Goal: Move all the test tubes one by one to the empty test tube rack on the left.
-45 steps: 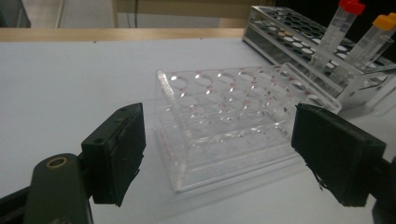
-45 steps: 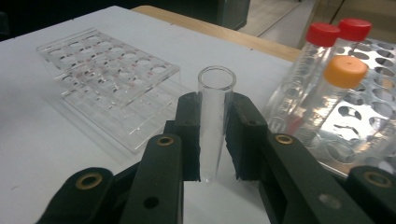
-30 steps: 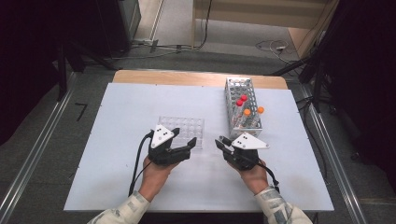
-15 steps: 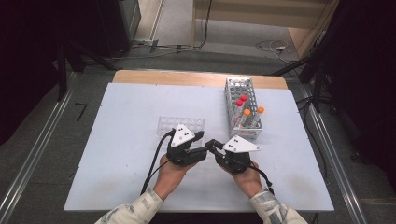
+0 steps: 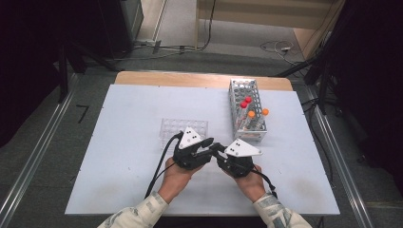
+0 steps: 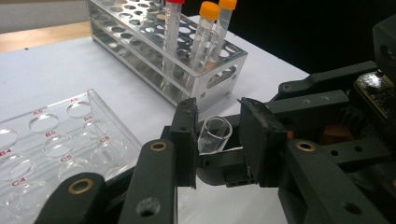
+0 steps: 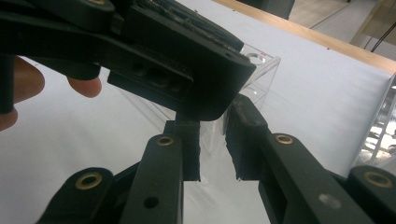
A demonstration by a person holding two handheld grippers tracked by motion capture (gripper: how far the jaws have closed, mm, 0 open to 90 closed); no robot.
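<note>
Two black grippers (image 5: 215, 151), right clamped on clear glass tube (image 6: 214, 134), left jaws closing beside its round rim

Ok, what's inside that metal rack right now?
Four capped tubes stand in the metal rack: two red-capped tubes and two orange-capped tubes. The rack's end wall covers their bottoms.

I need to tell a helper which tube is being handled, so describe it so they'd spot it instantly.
Start at the metal rack holding capped tubes. In front of it, the two tools meet over the white table. The clear tube between them has an open mouth and no cap.
</note>
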